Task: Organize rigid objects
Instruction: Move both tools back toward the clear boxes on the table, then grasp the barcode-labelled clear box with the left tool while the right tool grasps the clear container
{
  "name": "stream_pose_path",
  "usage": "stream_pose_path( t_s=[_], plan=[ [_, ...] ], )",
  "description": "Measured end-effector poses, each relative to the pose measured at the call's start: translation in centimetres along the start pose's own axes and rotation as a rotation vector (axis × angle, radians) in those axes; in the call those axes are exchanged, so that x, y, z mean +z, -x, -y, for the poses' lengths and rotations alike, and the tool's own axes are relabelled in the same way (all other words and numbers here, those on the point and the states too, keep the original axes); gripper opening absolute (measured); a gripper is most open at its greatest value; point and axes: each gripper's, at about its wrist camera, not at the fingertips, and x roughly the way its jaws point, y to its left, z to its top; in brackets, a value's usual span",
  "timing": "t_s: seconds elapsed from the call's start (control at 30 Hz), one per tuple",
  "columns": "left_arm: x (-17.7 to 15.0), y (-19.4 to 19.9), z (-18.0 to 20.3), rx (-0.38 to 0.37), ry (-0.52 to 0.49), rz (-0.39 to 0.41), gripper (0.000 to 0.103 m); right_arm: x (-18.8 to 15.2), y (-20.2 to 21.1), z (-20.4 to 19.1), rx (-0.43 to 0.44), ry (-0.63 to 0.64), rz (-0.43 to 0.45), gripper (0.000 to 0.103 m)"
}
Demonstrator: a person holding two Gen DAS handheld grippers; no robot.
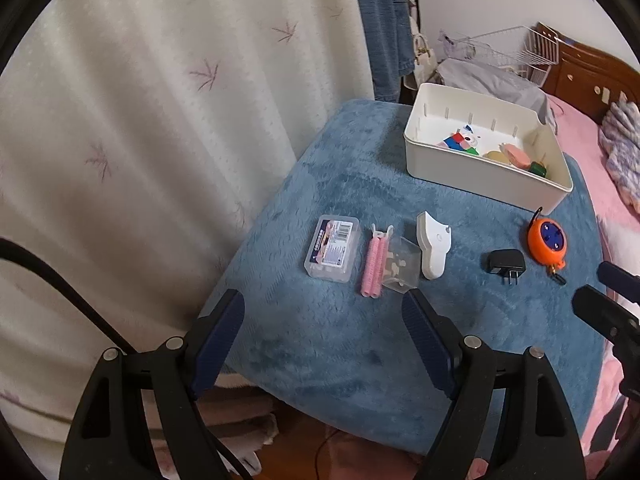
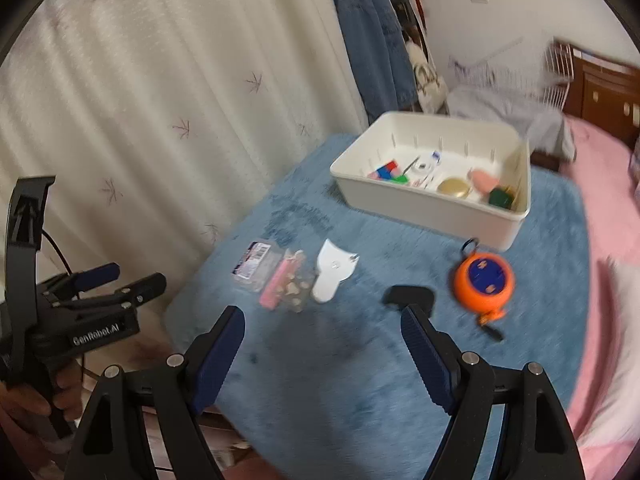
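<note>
A row of items lies on a blue plush cloth (image 1: 340, 332): a clear labelled case (image 1: 332, 249), a pink comb-like piece (image 1: 375, 262), a clear bag (image 1: 401, 266), a white scraper (image 1: 432, 245), a black plug adapter (image 1: 505, 265) and an orange reel (image 1: 547, 245). A white bin (image 1: 486, 172) at the back holds several small items. My left gripper (image 1: 323, 308) is open and empty, hovering in front of the row. My right gripper (image 2: 323, 322) is open and empty, above the cloth just short of the adapter (image 2: 408, 296), with the reel (image 2: 483, 282) to its right.
A cream curtain (image 1: 160, 120) hangs on the left. A pink bed (image 2: 600, 208) lies on the right, with a wire rack (image 1: 516, 50) and denim clothes (image 1: 386, 28) behind. The right gripper shows at the left view's right edge (image 1: 608, 300); the left gripper shows in the right view (image 2: 100, 284).
</note>
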Motion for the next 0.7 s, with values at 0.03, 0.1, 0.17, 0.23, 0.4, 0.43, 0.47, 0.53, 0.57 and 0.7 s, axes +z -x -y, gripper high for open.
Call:
stream_pose_path(
  t_s=[0.03, 0.1, 0.17, 0.23, 0.4, 0.43, 0.47, 0.53, 0.57, 0.7],
  plan=[
    [0.2, -0.3, -0.2, -0.007, -0.01, -0.001, 0.083, 0.0, -0.4, -0.1, 0.0, -0.02, -0.011, 0.081],
    [0.6, -0.8, -0.6, -0.027, -0.025, -0.006, 0.083, 0.3, -1.6, -0.4, -0.002, -0.063, -0.042, 0.081],
    [1.1, -1.5, -1.1, -0.051, -0.034, -0.013, 0.083, 0.6, -2.3, -0.6, -0.003, -0.102, -0.057, 0.081],
    [1.6, -2.2, -1.7, -0.071, -0.048, -0.022, 0.083, 0.8, -3.2, -1.0, -0.008, -0.147, -0.067, 0.081],
    [2.9, -4.0, -3.2, -0.118, -0.099, -0.032, 0.083, 1.4, -5.2, -2.4, -0.042, -0.226, -0.085, 0.081],
    [3.2, -4.4, -3.6, -0.129, -0.108, -0.034, 0.083, 1.5, -5.4, -2.5, -0.046, -0.237, -0.086, 0.081],
    [3.5, -4.7, -3.9, -0.141, -0.115, -0.036, 0.083, 1.6, -5.8, -2.9, -0.053, -0.256, -0.089, 0.081],
    [4.0, -5.5, -4.7, -0.167, -0.132, -0.038, 0.083, 1.9, -6.8, -3.6, -0.072, -0.286, -0.097, 0.081],
    [4.3, -5.9, -5.0, -0.179, -0.14, -0.04, 0.083, 2.0, -7.2, -3.9, -0.08, -0.301, -0.099, 0.081],
    [5.4, -7.5, -6.1, -0.228, -0.179, -0.051, 0.083, 2.1, -8.7, -4.8, -0.103, -0.362, -0.11, 0.081]
  ],
)
